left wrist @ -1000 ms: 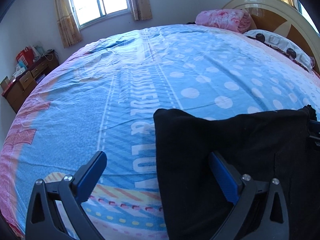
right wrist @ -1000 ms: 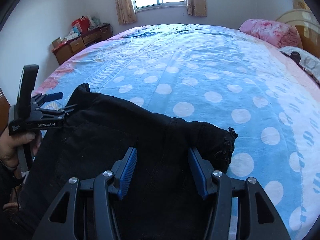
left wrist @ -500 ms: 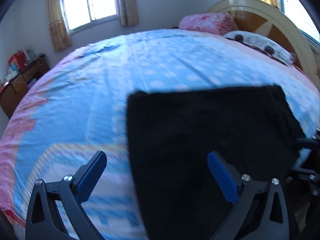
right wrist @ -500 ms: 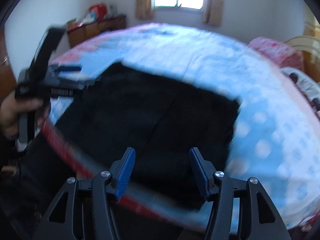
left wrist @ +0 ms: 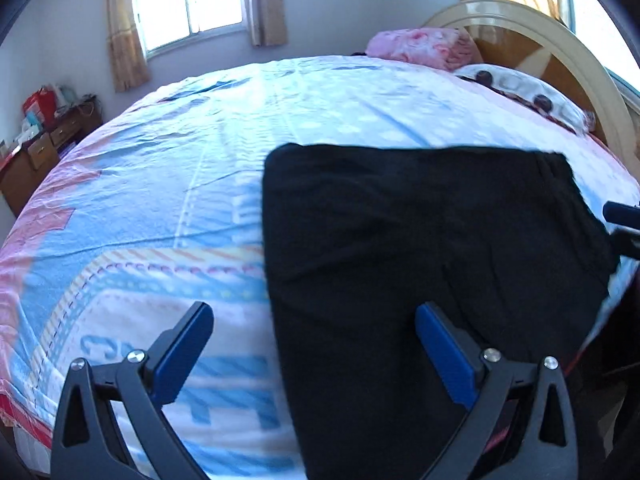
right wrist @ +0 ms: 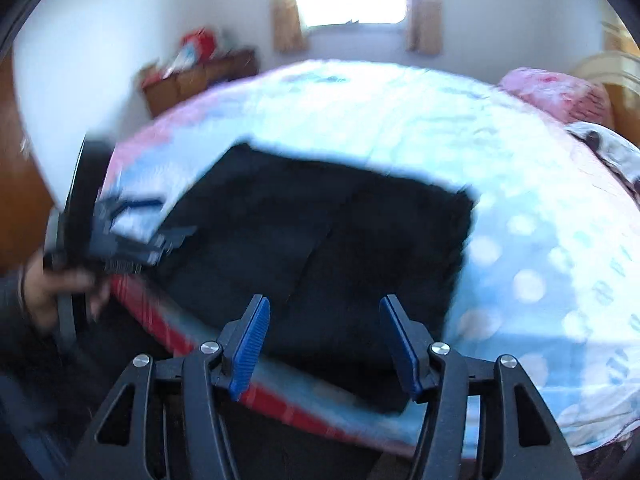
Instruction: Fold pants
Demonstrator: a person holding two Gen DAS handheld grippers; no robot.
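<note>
The black pants (left wrist: pixel 420 248) lie folded flat in a rectangle near the front edge of the bed; they also show in the right wrist view (right wrist: pixel 320 256), blurred. My left gripper (left wrist: pixel 312 344) is open and empty, held above the pants' left edge and apart from the cloth. My right gripper (right wrist: pixel 324 340) is open and empty, above the pants' near edge. The left gripper also appears in the right wrist view (right wrist: pixel 120 236), held in a hand at the left. A tip of the right gripper shows at the right edge of the left wrist view (left wrist: pixel 622 216).
The bed sheet (left wrist: pixel 180 184) is blue with white dots and pink borders. A pink folded blanket (left wrist: pixel 420 44) and a pillow (left wrist: pixel 528 96) lie by the headboard (left wrist: pixel 560 52). A wooden dresser (left wrist: pixel 36 156) stands at the left wall under the window.
Both grippers have pulled back and up from the pants, which now lie flat on the bed. The right wrist view has swung left and is blurred by motion.
</note>
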